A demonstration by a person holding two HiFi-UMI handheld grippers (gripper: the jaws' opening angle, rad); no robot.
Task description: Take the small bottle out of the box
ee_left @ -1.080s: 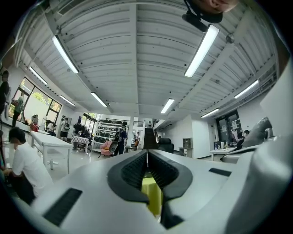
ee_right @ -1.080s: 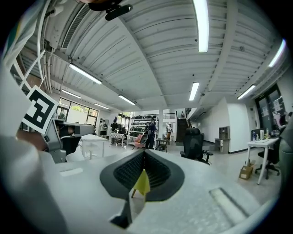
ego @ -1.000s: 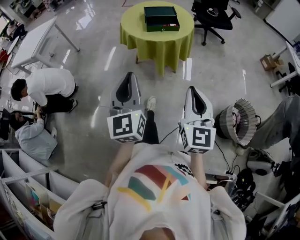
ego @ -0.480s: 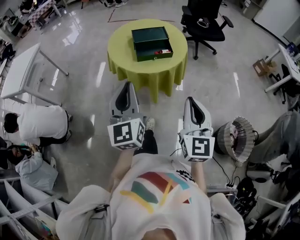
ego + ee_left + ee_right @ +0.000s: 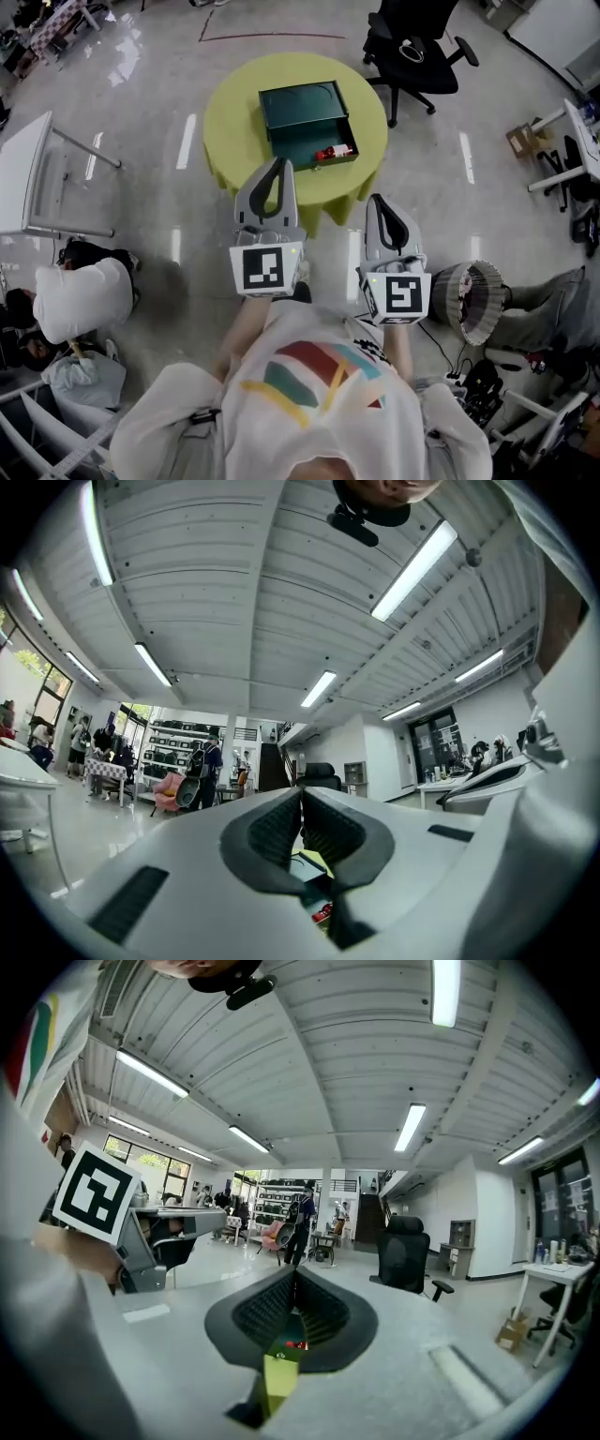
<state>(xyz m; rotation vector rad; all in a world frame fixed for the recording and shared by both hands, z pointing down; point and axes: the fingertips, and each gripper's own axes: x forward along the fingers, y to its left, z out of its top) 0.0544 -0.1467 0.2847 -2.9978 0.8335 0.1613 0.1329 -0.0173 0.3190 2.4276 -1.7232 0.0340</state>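
Jaws pressed tip to tip on the left gripper (image 5: 302, 794), nothing between them. Same story on the right gripper (image 5: 295, 1274): pads closed, empty. Both point toward the round table (image 5: 225, 131) in its yellow-green cloth. On it sits the dark green box (image 5: 300, 105), drawer open on the near side. The small bottle (image 5: 336, 151) lies on its side in that drawer, toward the right end. It's red with a white part, print too small to read. Black-and-white square markers show on the left cube (image 5: 265, 269) and the right cube (image 5: 398, 294).
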